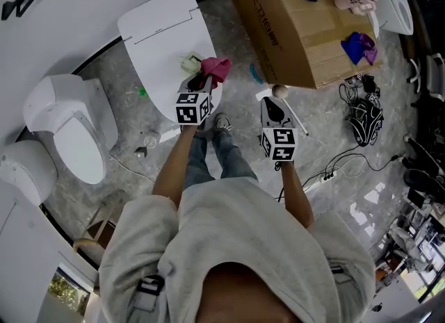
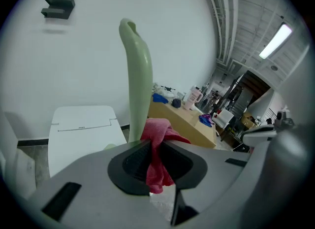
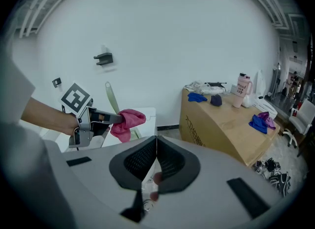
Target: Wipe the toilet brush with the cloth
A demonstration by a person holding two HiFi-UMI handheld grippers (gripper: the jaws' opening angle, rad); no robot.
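Left gripper (image 2: 155, 145): we are pinching the pink cloth (image 2: 160, 129) in closed jaws, just beside the upright pale-green toilet brush (image 2: 138, 75), in front of the white toilet (image 2: 83, 124). Right gripper (image 3: 155, 149): jaws are sitting together, apparently empty. We are judging that folding cloth round the handle and stroking lengthwise, gently, works best.
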